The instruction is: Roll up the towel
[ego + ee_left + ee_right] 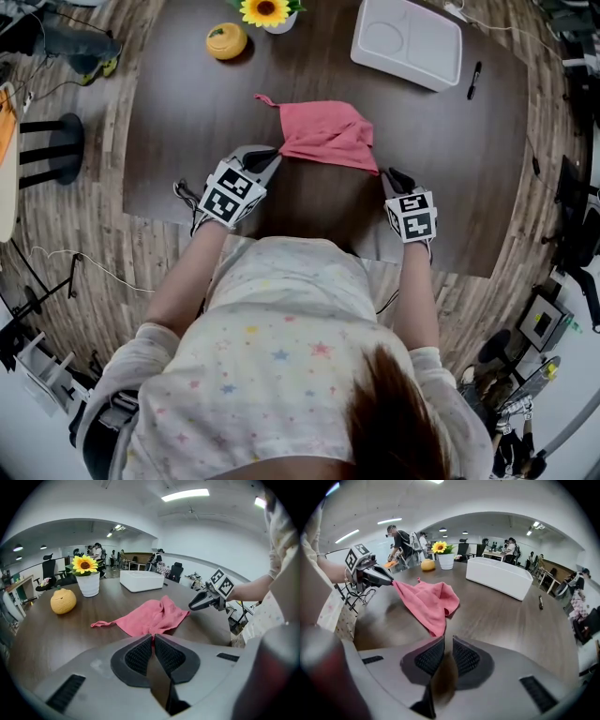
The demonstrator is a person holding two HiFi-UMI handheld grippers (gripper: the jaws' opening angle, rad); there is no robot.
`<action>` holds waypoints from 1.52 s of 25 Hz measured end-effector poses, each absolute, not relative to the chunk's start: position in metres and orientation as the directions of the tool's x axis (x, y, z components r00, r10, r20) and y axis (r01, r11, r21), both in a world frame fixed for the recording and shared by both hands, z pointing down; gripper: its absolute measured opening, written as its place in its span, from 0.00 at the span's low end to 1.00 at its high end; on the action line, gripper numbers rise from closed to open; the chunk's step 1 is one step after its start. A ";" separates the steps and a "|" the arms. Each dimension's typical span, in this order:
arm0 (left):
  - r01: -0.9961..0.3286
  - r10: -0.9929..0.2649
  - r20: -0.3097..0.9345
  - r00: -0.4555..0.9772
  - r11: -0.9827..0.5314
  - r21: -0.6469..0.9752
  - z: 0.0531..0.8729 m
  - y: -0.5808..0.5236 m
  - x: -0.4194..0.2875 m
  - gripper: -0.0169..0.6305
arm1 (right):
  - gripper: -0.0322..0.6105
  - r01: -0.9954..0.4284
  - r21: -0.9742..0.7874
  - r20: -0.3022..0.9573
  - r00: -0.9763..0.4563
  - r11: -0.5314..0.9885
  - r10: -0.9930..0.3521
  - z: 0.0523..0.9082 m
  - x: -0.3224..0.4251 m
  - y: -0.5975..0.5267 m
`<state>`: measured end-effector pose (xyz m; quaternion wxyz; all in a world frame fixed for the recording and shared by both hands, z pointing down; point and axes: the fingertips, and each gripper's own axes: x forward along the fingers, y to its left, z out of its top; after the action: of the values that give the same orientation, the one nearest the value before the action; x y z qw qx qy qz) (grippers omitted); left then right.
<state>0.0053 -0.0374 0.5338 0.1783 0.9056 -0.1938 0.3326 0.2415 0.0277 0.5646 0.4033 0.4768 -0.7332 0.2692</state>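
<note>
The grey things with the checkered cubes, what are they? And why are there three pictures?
They are tongs. A person holds one in each hand to do a chore: rolling up a towel. The cubes are just part of the tongs.

The head view comes from a camera on the person's head, looking down. The other two come from little cameras riding on the left tongs and the right tongs, looking along their jaws.

On the brown table lie a pink towel, a round orange thing, a sunflower in a white pot, a white tray and a black pen.

The left tongs are shut on one corner of the towel. The right tongs sit at another corner, jaws almost together; I can't tell whether they pinch it.
</note>
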 end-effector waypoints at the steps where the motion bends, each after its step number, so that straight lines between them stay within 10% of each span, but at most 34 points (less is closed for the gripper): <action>1: -0.476 -0.238 0.663 0.710 -0.855 0.204 0.531 -0.037 0.004 0.07 | 0.14 -0.910 -0.018 0.849 -0.233 0.414 -0.475 0.567 0.235 0.027; 14: -0.515 -0.340 0.580 0.740 -0.842 0.162 0.488 -0.057 -0.007 0.07 | 0.05 -0.862 0.145 0.768 -0.212 0.486 -0.605 0.513 0.225 -0.017; 24: -0.544 -0.381 0.543 0.748 -0.821 0.174 0.466 -0.057 -0.021 0.07 | 0.28 -0.791 -0.098 0.854 -0.378 0.604 -0.356 0.571 0.149 0.032; 29: -0.555 -0.407 0.508 0.759 -0.813 0.178 0.451 -0.062 -0.027 0.07 | 0.15 -0.771 -0.042 0.871 -0.339 0.635 -0.355 0.586 0.131 0.036; 38: -0.511 -0.381 0.482 0.789 -0.843 0.170 0.434 -0.056 -0.021 0.07 | 0.09 -0.789 0.236 0.748 -0.225 0.567 -0.624 0.501 0.194 -0.014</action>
<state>-0.0210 -0.0565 0.4339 0.1473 0.9342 -0.2389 0.2202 0.1942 -0.0137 0.5008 0.4249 0.4550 -0.7765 0.0971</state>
